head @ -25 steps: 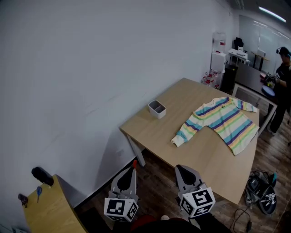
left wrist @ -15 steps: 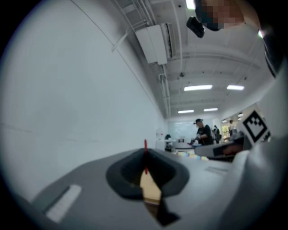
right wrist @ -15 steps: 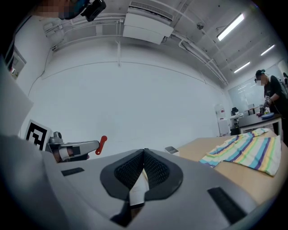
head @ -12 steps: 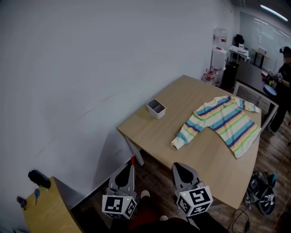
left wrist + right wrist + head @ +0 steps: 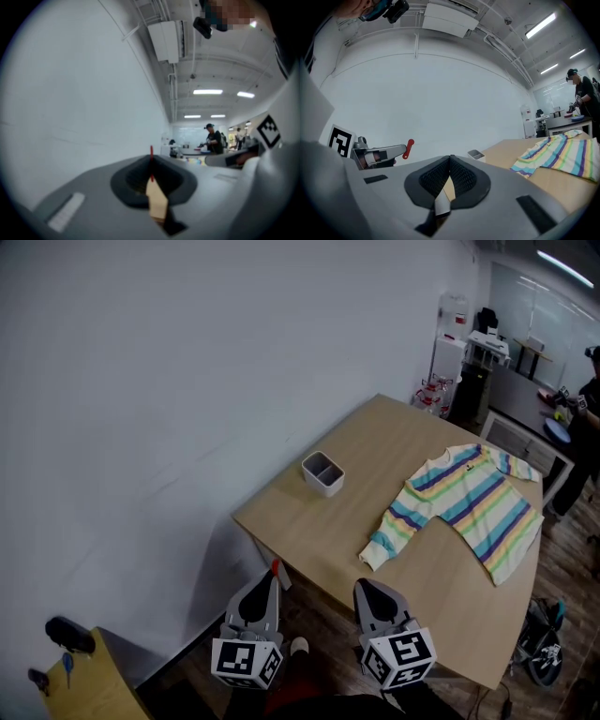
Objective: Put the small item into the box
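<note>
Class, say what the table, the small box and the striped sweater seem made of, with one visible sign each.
Table: likely wood or laminate, matt pale-brown top. Box: probably plastic, smooth light walls. Sweater: soft fabric, perhaps knit; it lies limp, sleeve bent.

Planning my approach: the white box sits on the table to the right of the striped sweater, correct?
No. The head view shows the white box on the table to the left of the striped sweater, not the right.

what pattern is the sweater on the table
The sweater has pastel rainbow stripes; the head view shows it best.
</note>
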`<state>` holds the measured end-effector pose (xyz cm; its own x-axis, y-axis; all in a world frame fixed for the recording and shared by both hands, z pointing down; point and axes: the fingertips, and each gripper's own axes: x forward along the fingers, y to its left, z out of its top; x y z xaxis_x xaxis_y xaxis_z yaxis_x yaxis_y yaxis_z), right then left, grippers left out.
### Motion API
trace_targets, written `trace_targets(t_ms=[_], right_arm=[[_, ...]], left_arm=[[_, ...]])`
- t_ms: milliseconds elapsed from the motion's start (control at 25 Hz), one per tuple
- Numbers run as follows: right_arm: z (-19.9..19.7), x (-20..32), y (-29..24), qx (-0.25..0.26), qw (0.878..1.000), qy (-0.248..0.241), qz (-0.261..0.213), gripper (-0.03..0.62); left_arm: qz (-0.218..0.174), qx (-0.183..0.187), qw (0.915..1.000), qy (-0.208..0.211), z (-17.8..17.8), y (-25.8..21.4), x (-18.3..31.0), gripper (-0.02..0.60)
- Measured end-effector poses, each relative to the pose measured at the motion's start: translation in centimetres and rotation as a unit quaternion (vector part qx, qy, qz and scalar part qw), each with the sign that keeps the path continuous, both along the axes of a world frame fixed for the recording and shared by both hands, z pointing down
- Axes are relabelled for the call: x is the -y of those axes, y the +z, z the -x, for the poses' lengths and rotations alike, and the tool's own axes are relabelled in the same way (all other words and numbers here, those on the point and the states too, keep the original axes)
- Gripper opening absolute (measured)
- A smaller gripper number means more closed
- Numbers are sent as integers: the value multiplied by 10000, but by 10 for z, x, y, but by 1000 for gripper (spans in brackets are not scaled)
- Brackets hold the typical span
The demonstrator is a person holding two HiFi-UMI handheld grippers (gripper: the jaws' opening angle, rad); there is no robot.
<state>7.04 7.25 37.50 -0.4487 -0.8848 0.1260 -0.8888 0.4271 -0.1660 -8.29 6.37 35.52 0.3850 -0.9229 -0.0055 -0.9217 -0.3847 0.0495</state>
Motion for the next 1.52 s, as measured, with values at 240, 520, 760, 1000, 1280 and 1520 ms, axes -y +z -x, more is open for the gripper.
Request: trace_targets(t_ms=[240,520,760,1000,1280,1520], right_arm=[[27,53,3,-29,9999,80,109,8],[50,112,7,-101,9994,231,240,8],[63,153,12,-183,9984,411,347,8],[76,186,15,-235,9973,570,388,8],[81,206,15,-315,9955,799,395,8],[67,216,24,-410,9924,1049,506,8]], left_arm=[[86,-41,9998,176,17,4,56,9],[182,-141,9992,333,39,9,118,9],[249,-179,9984,481,52,14,163,9],[311,-189,9974,617,65,21,199,9],[323,-170,9962,790,72,24,225,9],[397,-207,9943,972,62,32,245,9]])
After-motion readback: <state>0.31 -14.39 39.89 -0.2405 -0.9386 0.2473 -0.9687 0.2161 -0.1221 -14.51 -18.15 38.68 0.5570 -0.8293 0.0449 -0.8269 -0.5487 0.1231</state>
